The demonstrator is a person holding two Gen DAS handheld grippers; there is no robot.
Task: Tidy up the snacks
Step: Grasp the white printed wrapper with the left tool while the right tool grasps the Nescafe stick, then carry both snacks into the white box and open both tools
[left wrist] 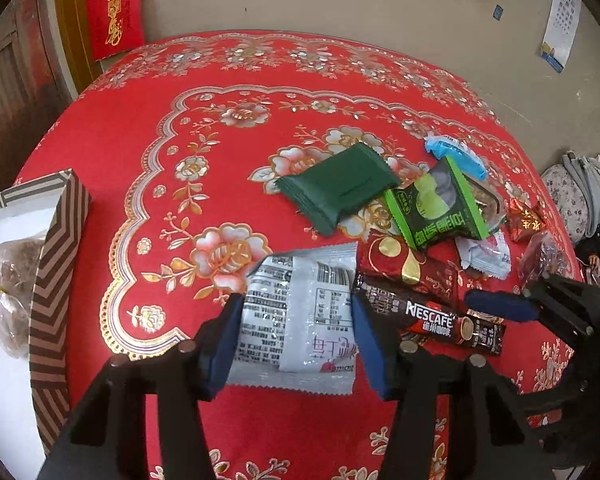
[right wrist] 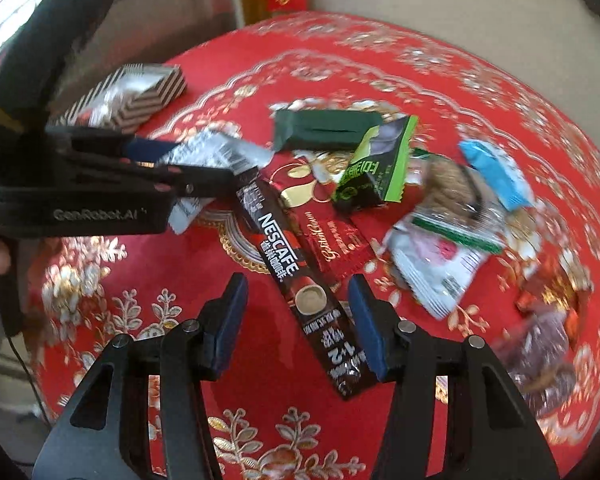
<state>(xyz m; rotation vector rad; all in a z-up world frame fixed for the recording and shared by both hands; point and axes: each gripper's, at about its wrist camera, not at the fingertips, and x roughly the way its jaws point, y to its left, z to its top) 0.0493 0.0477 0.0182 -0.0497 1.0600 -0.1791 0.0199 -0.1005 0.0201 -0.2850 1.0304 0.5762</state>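
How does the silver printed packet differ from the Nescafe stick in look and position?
The silver printed packet is wide, pale and covered in small black print; the Nescafe stick is narrow, long and dark brown with white lettering. The packet sits between the fingers of the open left gripper; the stick lies between the fingers of the open right gripper. The stick overlaps a red packet; the silver packet does not visibly overlap one. Both lie on the red floral tablecloth.
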